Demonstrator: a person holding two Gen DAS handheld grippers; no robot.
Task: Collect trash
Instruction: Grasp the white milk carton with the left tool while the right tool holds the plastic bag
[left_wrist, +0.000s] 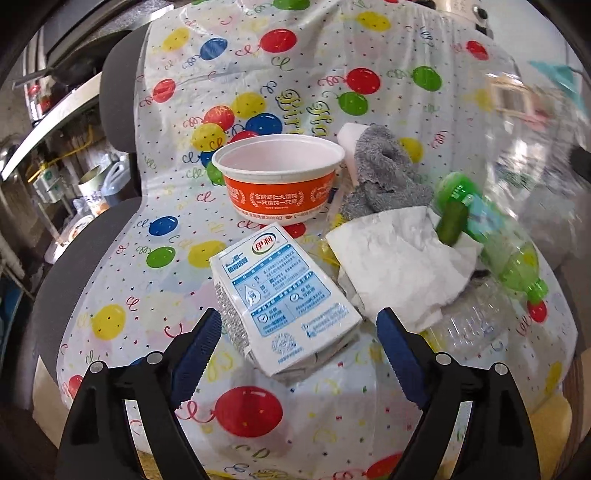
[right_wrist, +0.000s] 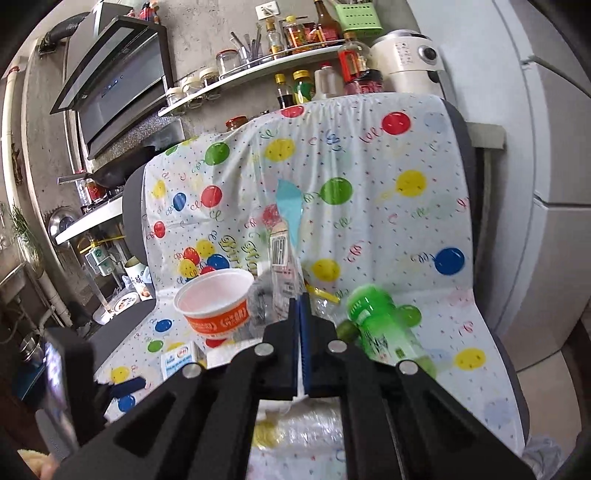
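A white and blue milk carton (left_wrist: 284, 299) lies on the balloon-print sheet (left_wrist: 155, 280), just ahead of my open left gripper (left_wrist: 297, 328), between its blue pads. Behind it stand an orange and white paper bowl (left_wrist: 280, 177), a crumpled white tissue (left_wrist: 399, 266), a grey cloth (left_wrist: 388, 173) and a green plastic bottle (left_wrist: 491, 240). My right gripper (right_wrist: 300, 295) is shut on a clear plastic wrapper (right_wrist: 286, 236) with a barcode label and blue corner, held up above the pile. The bowl (right_wrist: 218, 302), the bottle (right_wrist: 384, 325) and the carton (right_wrist: 181, 360) also show in the right wrist view.
The sheet covers a dark chair seat and back (right_wrist: 461, 147). A clear plastic bottle (left_wrist: 469, 325) lies by the tissue. Kitchen shelves with jars (right_wrist: 258, 66), a range hood (right_wrist: 118, 85) and a white fridge (right_wrist: 546, 147) surround the chair.
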